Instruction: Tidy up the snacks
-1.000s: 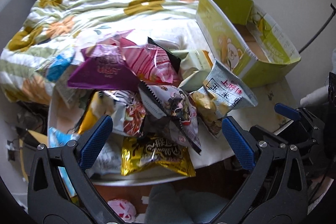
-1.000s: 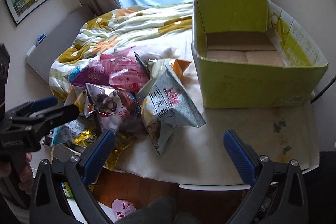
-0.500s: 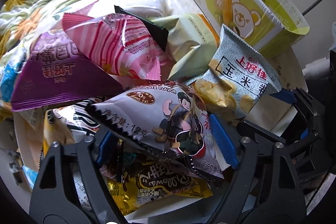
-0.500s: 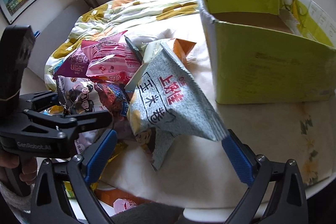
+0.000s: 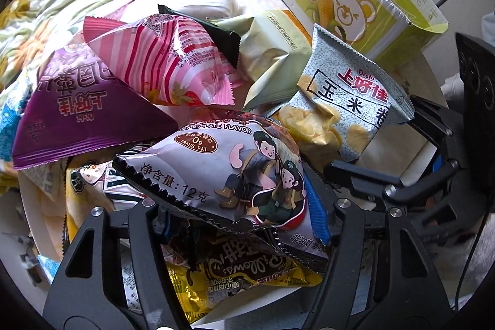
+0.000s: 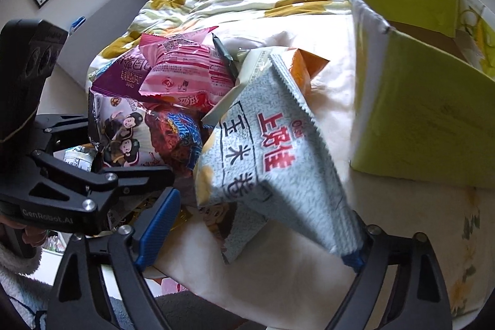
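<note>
Left gripper [image 5: 239,220] sits low in the snack pile; its left blue pad is almost fully hidden under the chocolate-flavor bag [image 5: 235,175], only the right pad [image 5: 317,218] shows. Jaws straddle that bag's lower edge, but whether the pads actually press on it can't be told. The gold packet [image 5: 235,277] beneath is half covered and cut off by the gripper frame. Right gripper [image 6: 250,234]: jaws spread wide, left pad [image 6: 157,225] bare, right pad mostly covered by the corner of the grey-blue corn-roll bag [image 6: 263,163], which lies between the jaws on the white-clothed surface [image 6: 278,283] (contact with the pad unclear). The green box [image 6: 417,119] stands open just right of the pile, its far end cut off by the frame edge. Pink striped bag [image 5: 167,61] and purple bag [image 5: 80,113] lie on top at the back of the pile; the pale green packet [image 5: 272,57] is partly buried.

Versus half a second ago: both grippers have pushed further in, left jaws have narrowed around the chocolate-flavor bag, and the corn-roll bag now reaches over the right pad. Pile itself looks unshifted.
</note>
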### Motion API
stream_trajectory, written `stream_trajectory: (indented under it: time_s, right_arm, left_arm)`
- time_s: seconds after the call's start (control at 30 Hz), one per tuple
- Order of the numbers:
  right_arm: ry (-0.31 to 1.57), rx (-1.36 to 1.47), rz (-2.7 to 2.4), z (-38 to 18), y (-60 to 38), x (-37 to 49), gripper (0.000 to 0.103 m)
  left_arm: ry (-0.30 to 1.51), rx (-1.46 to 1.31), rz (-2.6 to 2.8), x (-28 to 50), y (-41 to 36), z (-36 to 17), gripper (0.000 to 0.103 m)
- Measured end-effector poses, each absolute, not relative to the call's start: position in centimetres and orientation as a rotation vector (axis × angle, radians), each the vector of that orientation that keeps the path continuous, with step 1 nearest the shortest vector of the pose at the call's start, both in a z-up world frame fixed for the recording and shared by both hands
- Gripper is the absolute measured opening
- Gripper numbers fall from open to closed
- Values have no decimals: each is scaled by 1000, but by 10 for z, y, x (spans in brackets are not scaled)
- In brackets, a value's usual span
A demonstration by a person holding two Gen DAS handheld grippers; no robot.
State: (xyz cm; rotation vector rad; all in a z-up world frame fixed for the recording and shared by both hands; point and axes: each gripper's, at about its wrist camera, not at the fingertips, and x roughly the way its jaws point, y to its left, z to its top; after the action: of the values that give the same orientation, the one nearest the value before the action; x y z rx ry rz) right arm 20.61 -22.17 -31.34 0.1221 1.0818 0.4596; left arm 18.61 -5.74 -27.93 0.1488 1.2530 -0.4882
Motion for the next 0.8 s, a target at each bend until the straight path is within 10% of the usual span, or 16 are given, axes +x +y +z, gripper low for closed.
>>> stream_trajectory:
  time_s: [0.33, 0.8]
  right_arm:
    - [1096, 101, 461, -310, -214, 203, 57]
    - [1005, 60, 386, -238, -222, 178, 55]
  left_arm:
    - [1238, 136, -484, 179, -56, -270, 61]
    - [1147, 120, -524, 147, -52, -204, 61]
